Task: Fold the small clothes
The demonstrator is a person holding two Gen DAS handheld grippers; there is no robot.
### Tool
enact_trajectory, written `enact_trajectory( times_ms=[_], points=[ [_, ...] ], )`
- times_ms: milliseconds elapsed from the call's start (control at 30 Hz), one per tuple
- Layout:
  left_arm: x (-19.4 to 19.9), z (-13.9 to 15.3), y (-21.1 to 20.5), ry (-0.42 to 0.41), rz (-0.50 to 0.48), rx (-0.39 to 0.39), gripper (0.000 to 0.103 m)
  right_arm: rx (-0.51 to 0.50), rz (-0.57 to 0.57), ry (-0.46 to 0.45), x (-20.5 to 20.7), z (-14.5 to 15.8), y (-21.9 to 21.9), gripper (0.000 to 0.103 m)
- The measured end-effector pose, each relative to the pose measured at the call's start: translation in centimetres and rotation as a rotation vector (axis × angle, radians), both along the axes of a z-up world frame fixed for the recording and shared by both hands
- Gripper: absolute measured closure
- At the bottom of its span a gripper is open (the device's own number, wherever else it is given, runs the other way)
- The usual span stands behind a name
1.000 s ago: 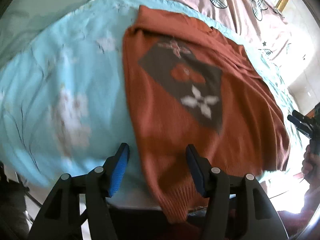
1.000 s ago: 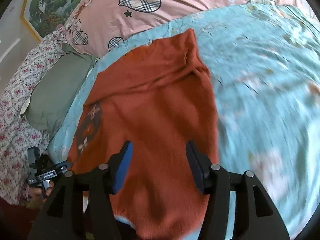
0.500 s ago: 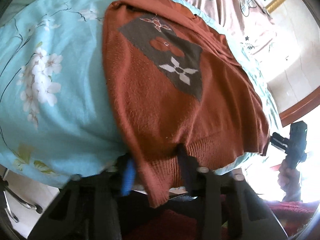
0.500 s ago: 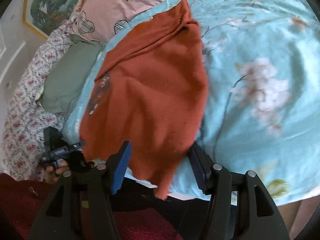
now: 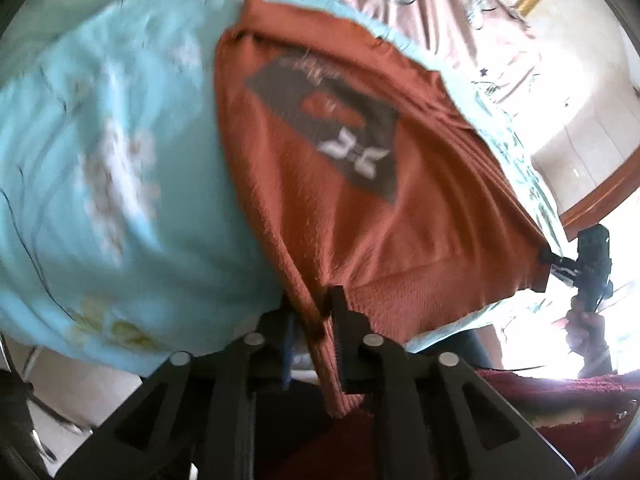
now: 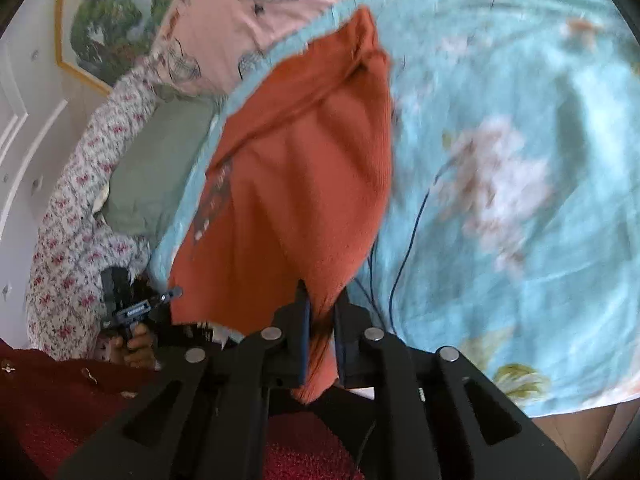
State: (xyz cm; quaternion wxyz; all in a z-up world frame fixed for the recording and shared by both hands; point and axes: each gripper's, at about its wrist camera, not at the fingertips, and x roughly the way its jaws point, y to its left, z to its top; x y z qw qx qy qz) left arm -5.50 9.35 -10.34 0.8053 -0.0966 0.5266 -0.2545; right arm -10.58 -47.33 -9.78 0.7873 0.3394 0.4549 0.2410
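Bed (image 6: 520,128) covered by a light blue quilt with pale flower prints, blurred in both views. Pink bedding (image 6: 280,4) with plaid hearts and small stars along the far edge. Grey-green pillow (image 6: 160,168) beside a white cloth (image 6: 68,232) with small red flowers. Framed landscape painting (image 6: 108,20) with a gold edge on a white panelled wall (image 6: 16,120). Brown wooden rim (image 5: 600,196) and pale wall (image 5: 580,100) in bright light in the left wrist view. Dark red rug (image 6: 60,400) below.
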Motion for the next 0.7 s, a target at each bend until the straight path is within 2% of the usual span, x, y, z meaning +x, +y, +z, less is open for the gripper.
enact_trajectory(
  times_ms=[67,100,200,233,267,300,467,700],
  points=[
    [0.0,-1.0,0.1,0.029,-0.007,-0.005,0.076,0.023,0.023,-0.004,-0.6,-0.3,0.3,0.072],
    [0.0,-1.5,0.1,0.043,-0.017,-0.008,0.076,0.031,0.032,-0.006,-0.8,-0.5,0.4,0.068],
    [0.0,-1.9,-0.4,0.030,-0.029,-0.019,0.078,0.037,0.033,-0.004,-0.8,-0.9,1.0,0.068],
    [0.0,-1.8,-0.5,0.017,-0.035,-0.019,0.083,0.046,0.036,-0.010,-0.5,-1.0,1.4,0.069],
    [0.0,-1.7,-0.6,0.004,-0.039,-0.017,0.096,0.046,0.043,-0.019,-0.4,-0.8,1.7,0.085],
    [-0.1,-1.4,-0.7,-0.008,-0.043,-0.018,0.096,0.048,0.054,-0.031,-0.3,-0.4,2.2,0.096],
    [-1.9,2.5,0.3,-0.117,-0.035,-0.056,0.097,0.106,0.035,-0.162,-1.3,2.8,0.9,0.096],
    [-1.8,7.1,1.7,-0.212,0.014,-0.136,0.098,0.184,-0.013,-0.253,-1.1,5.8,-0.4,0.096]
  ],
)
